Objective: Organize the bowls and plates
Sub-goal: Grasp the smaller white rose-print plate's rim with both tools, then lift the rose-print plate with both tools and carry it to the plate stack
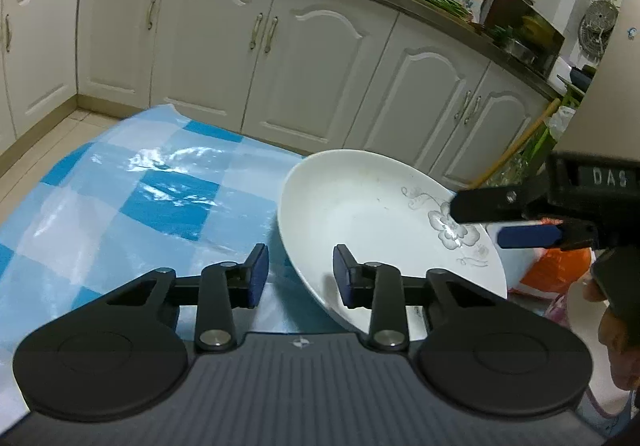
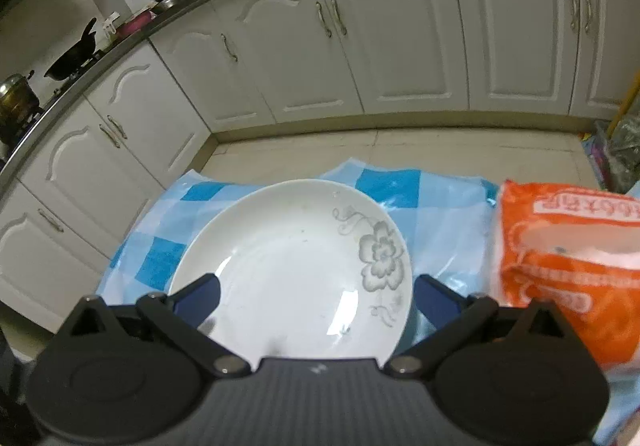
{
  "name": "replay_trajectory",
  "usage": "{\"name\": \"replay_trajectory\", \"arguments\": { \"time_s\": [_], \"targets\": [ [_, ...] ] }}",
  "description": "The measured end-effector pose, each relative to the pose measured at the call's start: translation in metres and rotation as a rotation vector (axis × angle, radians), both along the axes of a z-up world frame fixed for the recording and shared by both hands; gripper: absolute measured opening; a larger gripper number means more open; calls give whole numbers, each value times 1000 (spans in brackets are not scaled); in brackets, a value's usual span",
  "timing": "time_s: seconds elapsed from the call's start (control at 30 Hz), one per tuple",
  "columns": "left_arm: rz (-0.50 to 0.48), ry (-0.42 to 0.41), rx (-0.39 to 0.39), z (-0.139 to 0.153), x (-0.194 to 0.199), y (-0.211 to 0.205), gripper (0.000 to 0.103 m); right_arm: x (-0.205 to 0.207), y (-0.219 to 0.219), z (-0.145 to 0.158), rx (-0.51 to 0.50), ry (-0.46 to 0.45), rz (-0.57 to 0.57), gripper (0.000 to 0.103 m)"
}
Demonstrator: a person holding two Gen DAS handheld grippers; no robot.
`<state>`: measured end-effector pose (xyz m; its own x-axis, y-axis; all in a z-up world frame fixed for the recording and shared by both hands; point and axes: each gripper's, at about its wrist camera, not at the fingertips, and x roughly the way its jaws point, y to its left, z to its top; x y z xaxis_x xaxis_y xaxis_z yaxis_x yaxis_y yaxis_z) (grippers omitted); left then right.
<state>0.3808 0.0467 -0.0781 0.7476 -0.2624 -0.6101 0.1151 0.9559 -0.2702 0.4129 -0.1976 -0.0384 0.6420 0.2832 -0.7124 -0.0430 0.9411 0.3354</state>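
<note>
Left gripper shows us its pads narrowly apart, clamped on nothing: the near rim of the white flowered plate runs between them, with the right-hand pad in front of the plate's face and the left-hand pad clear of it. We see the plate tilted above the blue checked cloth on the table. At its far edge the right gripper stands wide apart around it; whether a pad touches we cannot tell. An orange packet lies just beside it, with white cabinets behind.
</note>
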Motion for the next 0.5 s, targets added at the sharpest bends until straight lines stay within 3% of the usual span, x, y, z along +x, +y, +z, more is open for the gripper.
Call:
{"name": "replay_trajectory", "arguments": {
  "time_s": [0.17, 0.37, 0.5],
  "targets": [
    [-24, -17, 11, -3, -1, -4, 34, 5, 11, -4, 114, 10, 67, 100],
    [3, -17, -3, -7, 0, 8, 32, 4, 6, 13, 12, -62, -42, 101],
    [9, -18, -5, -8, 0, 11, 30, 15, 3, 5, -57, -9, -70, 102]
  ]
}}
